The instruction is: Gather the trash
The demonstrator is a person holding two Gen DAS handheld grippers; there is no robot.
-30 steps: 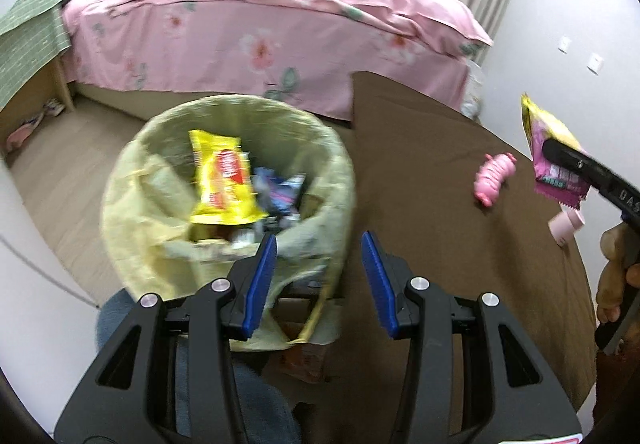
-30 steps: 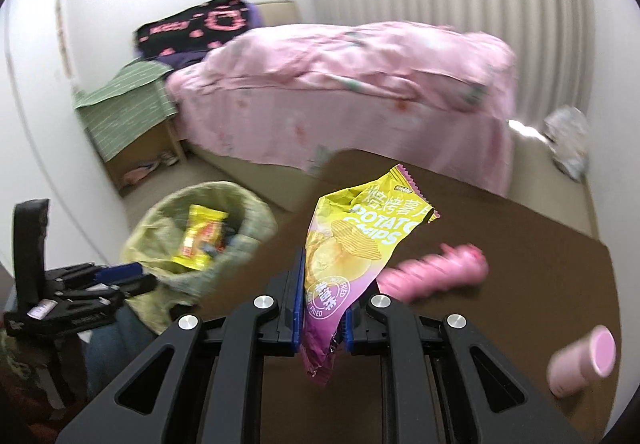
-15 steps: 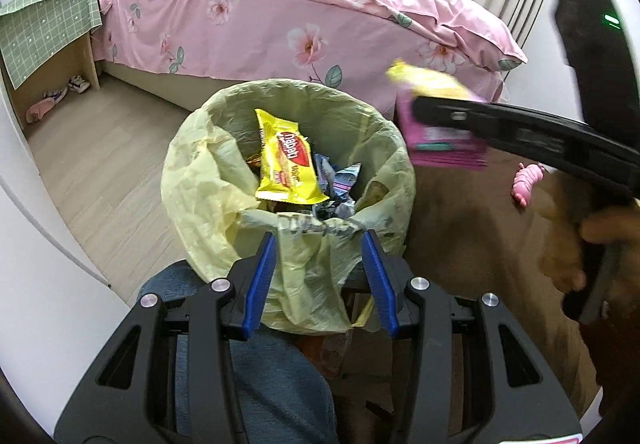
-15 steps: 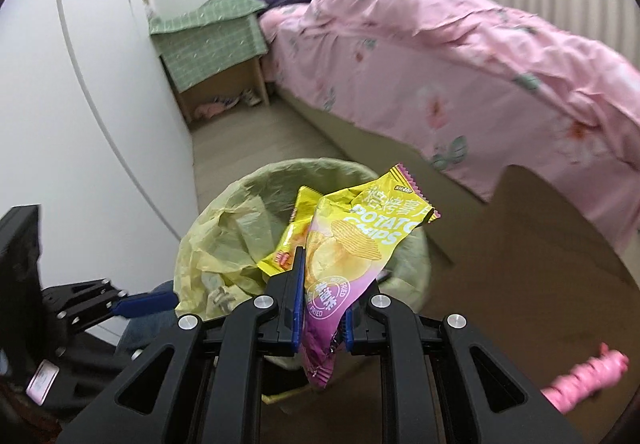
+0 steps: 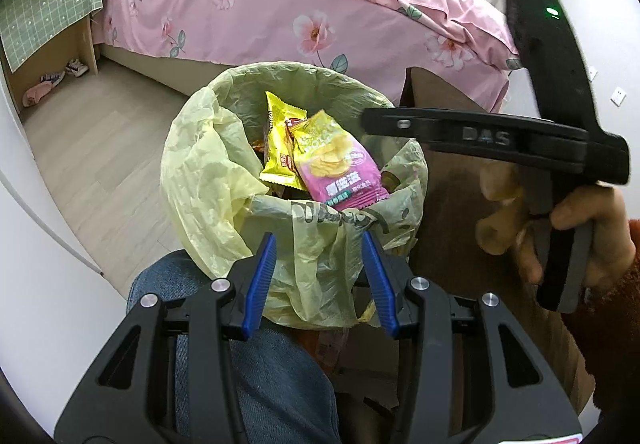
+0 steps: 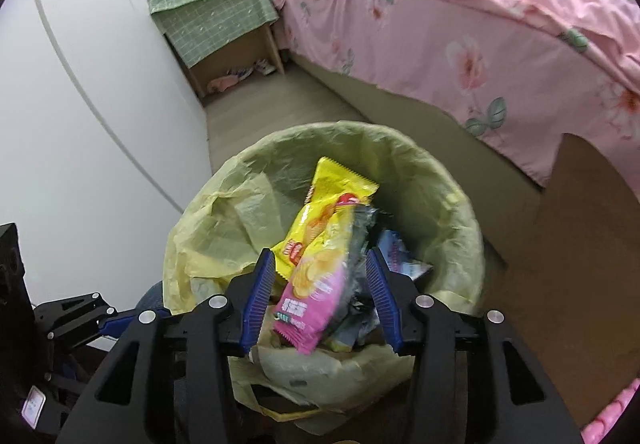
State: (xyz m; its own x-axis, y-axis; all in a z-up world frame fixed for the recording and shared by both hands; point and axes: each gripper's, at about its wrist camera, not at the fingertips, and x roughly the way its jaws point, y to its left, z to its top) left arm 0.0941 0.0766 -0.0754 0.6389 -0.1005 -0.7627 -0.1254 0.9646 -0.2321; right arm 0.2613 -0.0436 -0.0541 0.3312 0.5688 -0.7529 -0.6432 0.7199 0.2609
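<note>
A trash bin lined with a yellow-green bag (image 5: 208,172) (image 6: 224,212) stands on the floor beside the brown table. A pink and yellow chip bag (image 5: 336,164) (image 6: 312,296) lies in it on top of a yellow wrapper (image 5: 280,148) (image 6: 332,196) and darker wrappers. My right gripper (image 6: 320,300) is open over the bin, the chip bag loose between its fingers; it also shows in the left wrist view (image 5: 480,132). My left gripper (image 5: 320,280) is open and empty at the bin's near rim.
A bed with a pink floral cover (image 5: 320,12) (image 6: 480,24) stands behind the bin. A brown table (image 5: 448,180) (image 6: 580,264) is to the right. A bedside stand with a green cloth (image 6: 216,16) is by the white wall. A pink object (image 6: 612,416) lies on the table.
My right gripper carried the chip bag from over the table to above the bin and opened. The chip bag dropped into the bin. My left gripper stayed open near the bin rim.
</note>
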